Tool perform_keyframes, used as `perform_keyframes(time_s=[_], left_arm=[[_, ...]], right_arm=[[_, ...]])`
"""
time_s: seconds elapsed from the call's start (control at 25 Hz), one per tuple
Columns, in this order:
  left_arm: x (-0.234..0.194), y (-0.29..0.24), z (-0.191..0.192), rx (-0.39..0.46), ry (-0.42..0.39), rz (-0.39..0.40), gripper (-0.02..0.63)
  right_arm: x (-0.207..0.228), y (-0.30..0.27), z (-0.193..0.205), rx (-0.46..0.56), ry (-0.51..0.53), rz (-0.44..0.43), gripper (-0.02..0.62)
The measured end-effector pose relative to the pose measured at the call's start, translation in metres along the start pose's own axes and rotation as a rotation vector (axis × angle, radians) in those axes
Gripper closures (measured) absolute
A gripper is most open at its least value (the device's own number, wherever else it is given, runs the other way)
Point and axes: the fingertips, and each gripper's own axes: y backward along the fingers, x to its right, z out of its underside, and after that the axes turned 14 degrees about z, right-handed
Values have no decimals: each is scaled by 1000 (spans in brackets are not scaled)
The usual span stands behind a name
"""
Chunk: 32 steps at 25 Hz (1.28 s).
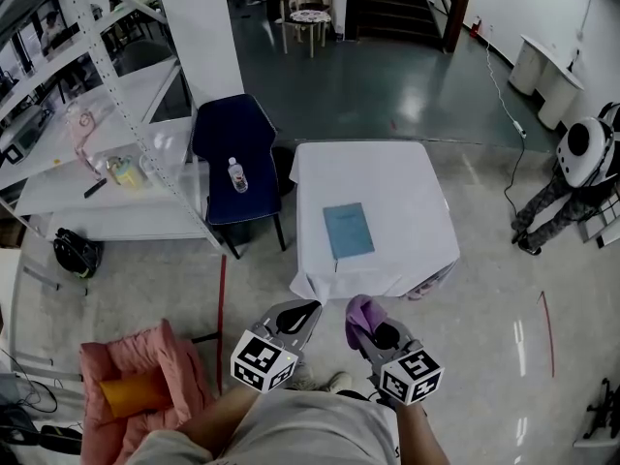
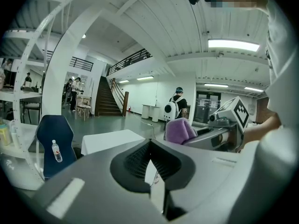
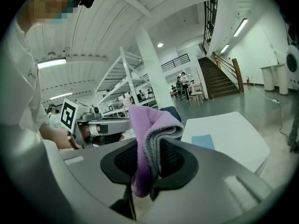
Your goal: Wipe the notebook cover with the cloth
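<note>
A blue notebook (image 1: 348, 231) lies flat on a table draped in white (image 1: 407, 192), ahead of me; it also appears small in the right gripper view (image 3: 202, 141). Both grippers hang in the air short of the table's near edge, well apart from the notebook. My right gripper (image 1: 366, 329) is shut on a folded purple cloth (image 1: 361, 314), which sticks up between its jaws (image 3: 149, 129). My left gripper (image 1: 298, 316) is beside it, jaws shut with nothing in them (image 2: 149, 143). The cloth (image 2: 179, 129) shows to its right.
A dark blue chair (image 1: 235, 143) with a water bottle (image 1: 237, 174) stands left of the table. White shelving (image 1: 107, 114) fills the far left, with a black bag (image 1: 76, 253) below. A pink cushioned seat (image 1: 145, 376) sits near left. A person (image 1: 572, 177) is at the right.
</note>
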Motion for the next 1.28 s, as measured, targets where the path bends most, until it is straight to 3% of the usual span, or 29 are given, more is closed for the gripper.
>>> perform_keyframes(time_s=[0.68, 1.28], left_arm=[[-28, 34, 9, -1, 4, 35, 606], [-61, -2, 1, -4, -6, 52, 606]], right_arm=[[-23, -21, 1, 3, -13, 63, 489], [9, -56, -14, 22, -28, 64, 489]])
